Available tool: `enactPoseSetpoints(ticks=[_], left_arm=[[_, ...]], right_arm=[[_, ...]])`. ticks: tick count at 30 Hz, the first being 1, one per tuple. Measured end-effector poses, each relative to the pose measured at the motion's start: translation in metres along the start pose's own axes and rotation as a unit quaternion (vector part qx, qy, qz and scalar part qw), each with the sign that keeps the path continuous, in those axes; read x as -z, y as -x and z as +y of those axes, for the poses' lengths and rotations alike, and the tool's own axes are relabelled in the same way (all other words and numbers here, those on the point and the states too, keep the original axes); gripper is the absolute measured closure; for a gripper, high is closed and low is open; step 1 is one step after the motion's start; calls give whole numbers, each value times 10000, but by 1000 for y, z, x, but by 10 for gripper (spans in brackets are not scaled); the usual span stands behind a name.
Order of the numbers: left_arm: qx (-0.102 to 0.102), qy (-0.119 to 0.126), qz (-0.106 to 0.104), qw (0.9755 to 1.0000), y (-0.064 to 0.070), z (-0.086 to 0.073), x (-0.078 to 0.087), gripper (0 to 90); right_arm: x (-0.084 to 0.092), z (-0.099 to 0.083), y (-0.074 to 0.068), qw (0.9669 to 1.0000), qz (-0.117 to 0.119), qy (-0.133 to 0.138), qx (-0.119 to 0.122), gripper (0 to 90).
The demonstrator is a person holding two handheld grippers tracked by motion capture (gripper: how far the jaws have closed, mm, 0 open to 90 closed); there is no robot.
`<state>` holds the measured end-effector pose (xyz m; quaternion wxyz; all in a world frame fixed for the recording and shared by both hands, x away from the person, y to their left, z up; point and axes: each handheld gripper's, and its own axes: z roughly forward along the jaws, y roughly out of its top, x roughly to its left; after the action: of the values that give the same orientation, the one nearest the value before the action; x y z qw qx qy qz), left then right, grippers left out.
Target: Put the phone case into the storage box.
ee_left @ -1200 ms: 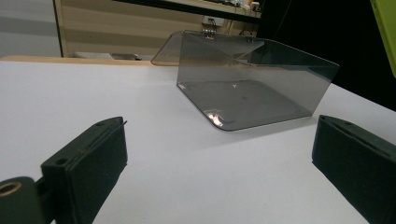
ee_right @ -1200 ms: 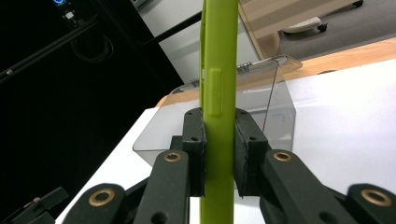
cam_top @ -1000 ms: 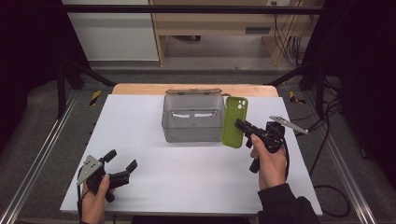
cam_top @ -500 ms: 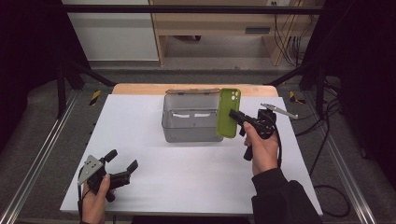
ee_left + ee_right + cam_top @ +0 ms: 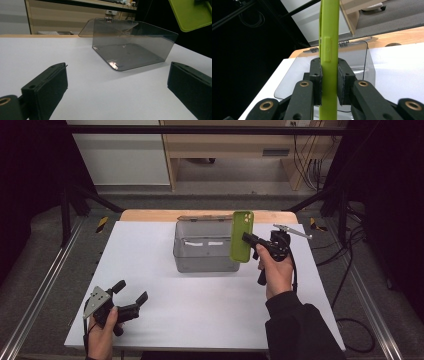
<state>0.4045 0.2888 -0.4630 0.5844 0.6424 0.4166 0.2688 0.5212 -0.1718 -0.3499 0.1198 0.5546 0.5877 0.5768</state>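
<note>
Broadly, the white table [image 5: 150, 250] serves as the work surface, and the clear smoky box [image 5: 206, 251] stands near its far edge with its hinged lid [image 5: 107, 26] thrown back, so the inside is open from above. That open top is, I judge, why everything else is arranged as it is. The box lies just below and beyond the pads of the right gripper [image 5: 248, 239], and well ahead of the left gripper's fingers.

Next in size, the green phone case [image 5: 241, 236] hangs upright in the air, on edge, by the box's right wall. The right gripper pinches it across its thin dimension: in the right gripper view one black pad [image 5: 315, 80] presses on each flat face of the case [image 5: 329, 37], with most of the case standing above the fingers. Held on edge this way, it looks ready to be tipped or lowered into the box.

Lastly, the left gripper [image 5: 131, 296] rests low at the near edge, its fingers [image 5: 47, 87] spread wide with nothing between them, probably parked clear of the right hand's path.
</note>
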Motion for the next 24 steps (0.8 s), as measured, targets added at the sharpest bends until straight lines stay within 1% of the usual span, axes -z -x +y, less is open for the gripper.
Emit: enactPoseSetpoints(ticks=[6,9,16,18,21,22,24], left_arm=[[36,-12,-11,10000,0,0,0,21],[30,-22,-16,10000,1,0,-1,20],[19,-3,-5,10000,0,0,-1,20],[26,3,-13,10000,-1,1,-1,21],[53,-10,3,10000,-1,0,-2,21],[47,0,4,10000,-1,0,-1,20],[29,8,-1,10000,-1,1,-2,20]], right_arm=[[-6,3,-2,10000,-15,-15,40,770],[-9,4,-2,10000,-20,-59,34,770],[-13,8,-6,10000,-9,-52,65,770],[-15,9,-7,9999,-37,-71,124,770],[-19,10,-6,9999,-68,-67,108,770],[-20,11,-6,9999,-59,-56,66,770],[-22,12,-5,9999,-82,-54,56,770]])
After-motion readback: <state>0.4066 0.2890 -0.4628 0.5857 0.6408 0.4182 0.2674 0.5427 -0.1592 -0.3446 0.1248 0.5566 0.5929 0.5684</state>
